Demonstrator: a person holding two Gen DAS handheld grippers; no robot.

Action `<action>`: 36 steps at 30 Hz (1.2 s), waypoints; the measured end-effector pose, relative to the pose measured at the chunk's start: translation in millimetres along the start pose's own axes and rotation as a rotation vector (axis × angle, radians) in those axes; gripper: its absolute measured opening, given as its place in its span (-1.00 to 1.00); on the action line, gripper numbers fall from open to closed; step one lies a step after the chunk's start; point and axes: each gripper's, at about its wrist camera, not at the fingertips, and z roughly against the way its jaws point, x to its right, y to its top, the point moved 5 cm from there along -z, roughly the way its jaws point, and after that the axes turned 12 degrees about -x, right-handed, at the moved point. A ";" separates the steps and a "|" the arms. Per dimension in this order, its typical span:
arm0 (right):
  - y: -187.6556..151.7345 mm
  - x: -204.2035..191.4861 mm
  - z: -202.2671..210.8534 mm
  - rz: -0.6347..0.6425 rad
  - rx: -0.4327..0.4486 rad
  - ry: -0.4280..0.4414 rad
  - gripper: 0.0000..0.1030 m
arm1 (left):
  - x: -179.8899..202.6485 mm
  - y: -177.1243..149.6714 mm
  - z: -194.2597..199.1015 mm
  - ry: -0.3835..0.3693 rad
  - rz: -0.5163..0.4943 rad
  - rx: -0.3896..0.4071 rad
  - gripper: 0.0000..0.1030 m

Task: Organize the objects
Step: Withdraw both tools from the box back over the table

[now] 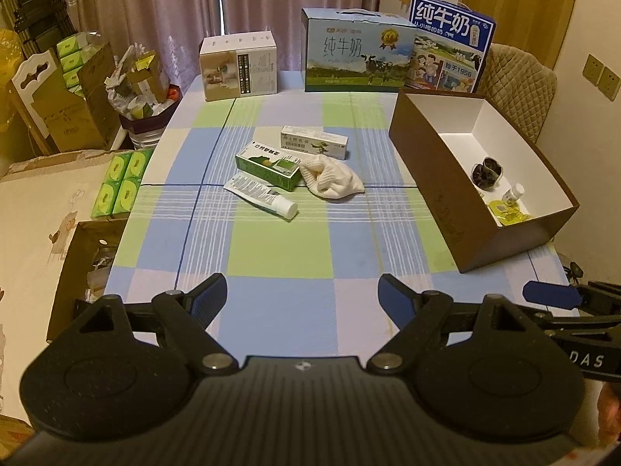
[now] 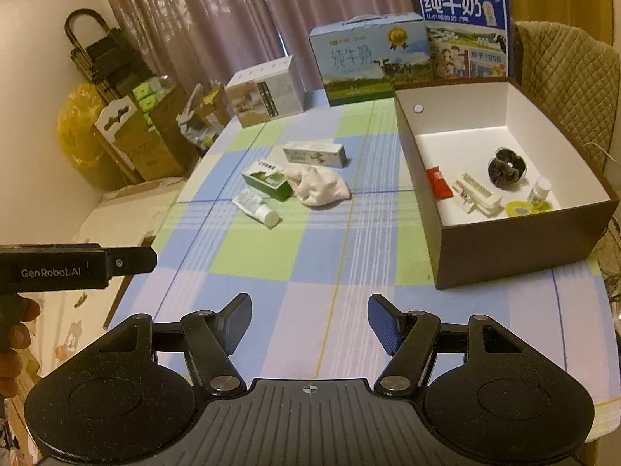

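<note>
On the checked tablecloth lie a white tube, a green box, a white-and-green box and a cream cloth, bunched mid-table. To the right stands an open brown box with a white inside, holding a dark ball, a small white bottle, a yellow item, a red packet and a white holder. My left gripper and right gripper hover open over the near table edge, both with nothing between the fingers.
Two milk cartons and a white carton line the far table edge. A padded chair stands behind the brown box. Cardboard boxes, green tissue packs and bags crowd the floor at left. A hand grips the left tool.
</note>
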 end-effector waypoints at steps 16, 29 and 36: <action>11.6 -1.0 -20.8 -0.024 0.005 -0.016 0.24 | -10.2 5.7 -20.9 0.011 0.025 -0.030 0.63; 29.4 -1.4 -43.0 0.042 -0.003 0.012 0.25 | -16.3 13.5 -51.0 0.013 0.043 -0.076 0.63; 41.8 -0.5 -69.6 0.081 -0.050 0.014 0.25 | -24.2 19.6 -73.9 0.018 0.077 -0.108 0.63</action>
